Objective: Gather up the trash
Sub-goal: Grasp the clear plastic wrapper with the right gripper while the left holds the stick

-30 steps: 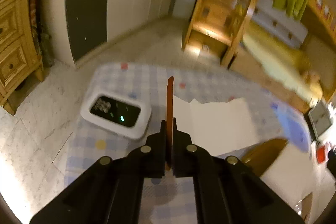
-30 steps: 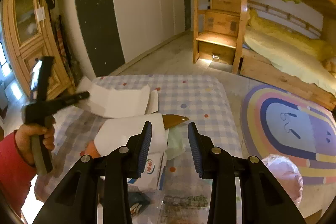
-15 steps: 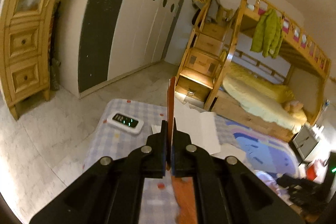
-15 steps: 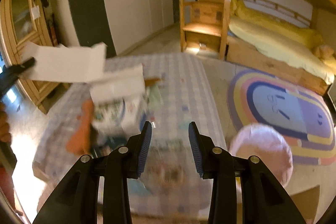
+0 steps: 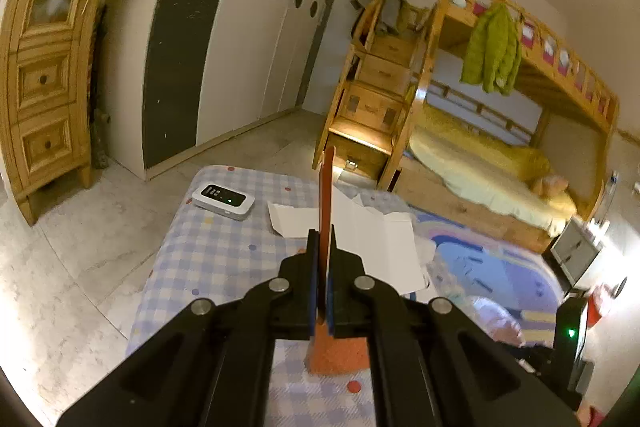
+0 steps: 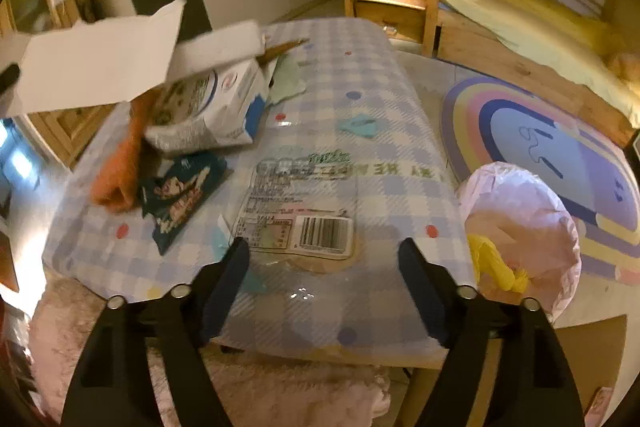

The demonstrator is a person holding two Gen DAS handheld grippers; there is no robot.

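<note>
Clear wrapper (image 6: 304,211) lay flat under my just-opened right gripper (image 6: 324,259); it could slip. Left gripper (image 5: 323,267) pinched cardboard (image 5: 326,195).

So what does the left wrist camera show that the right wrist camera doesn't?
Only the left wrist view shows the left gripper shut on a flattened white carton seen edge-on, and a small white device on the far end of the table.

Only the right wrist view shows the right gripper, jaws just opened wide and empty, over a clear plastic wrapper, plus a dark snack packet and a pink-lined trash bin.

Both show the checked tablecloth, the carton and the bunk bed.
</note>
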